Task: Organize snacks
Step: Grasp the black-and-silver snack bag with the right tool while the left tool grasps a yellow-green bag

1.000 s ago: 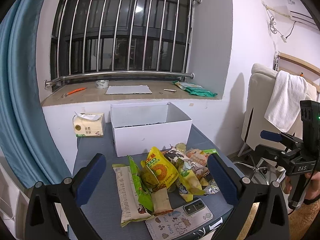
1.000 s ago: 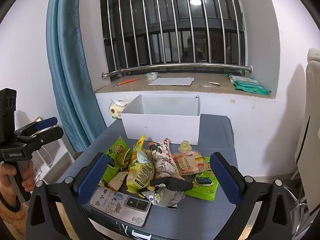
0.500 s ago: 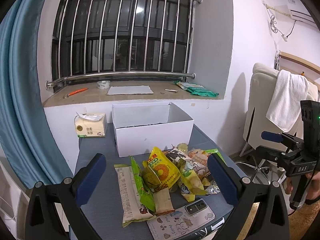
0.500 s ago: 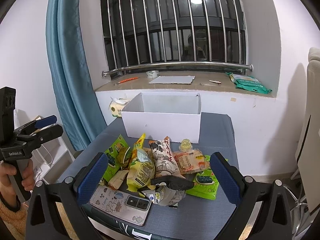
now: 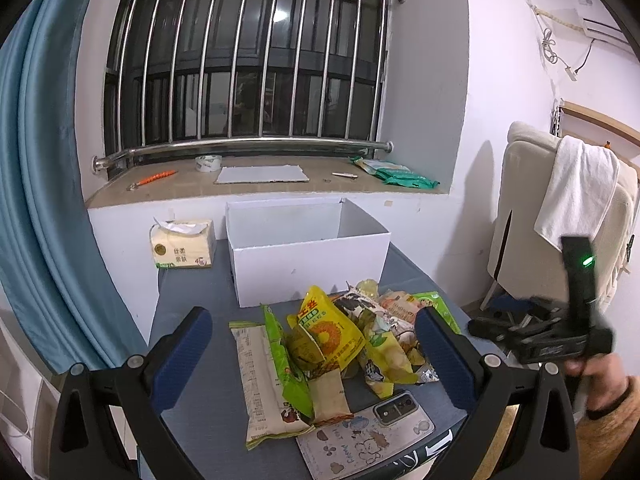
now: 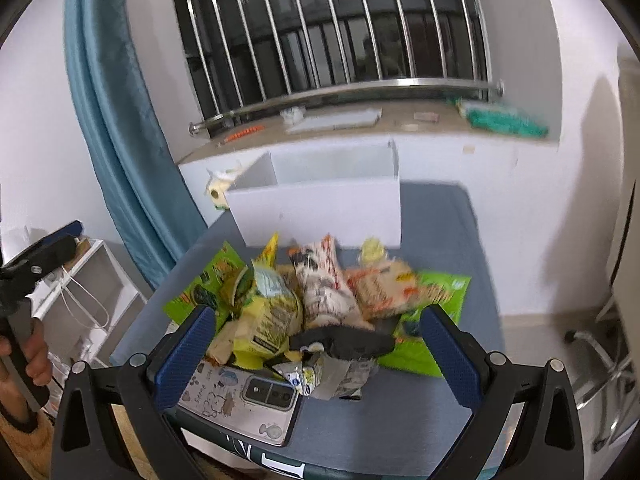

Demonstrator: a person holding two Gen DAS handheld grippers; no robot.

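A pile of snack packets (image 5: pixel 340 340) lies on the grey table (image 5: pixel 192 312), topped by a yellow bag (image 5: pixel 328 332); a long beige packet (image 5: pixel 264 380) sits at its left. From the right wrist view the same snack pile (image 6: pixel 316 300) is blurred. Behind it stands an open white box (image 5: pixel 308 248) (image 6: pixel 320 204), nothing visible inside. My left gripper (image 5: pixel 312 352) is open, hovering before the pile. My right gripper (image 6: pixel 316 356) is open too, near the pile's front. Each gripper appears in the other's view, held by a hand: the right gripper (image 5: pixel 536 332) and the left gripper (image 6: pixel 36 256).
A phone in a cartoon case (image 5: pixel 372 432) (image 6: pixel 240 400) lies at the table's front edge. A tissue pack (image 5: pixel 182 246) stands left of the box. A blue curtain (image 5: pixel 36 200) hangs left, a chair with a white towel (image 5: pixel 576 200) right. The window sill (image 5: pixel 260 184) holds small items.
The right gripper has swung down and closer to the snack pile, its view tilted and blurred. The left gripper has barely moved.
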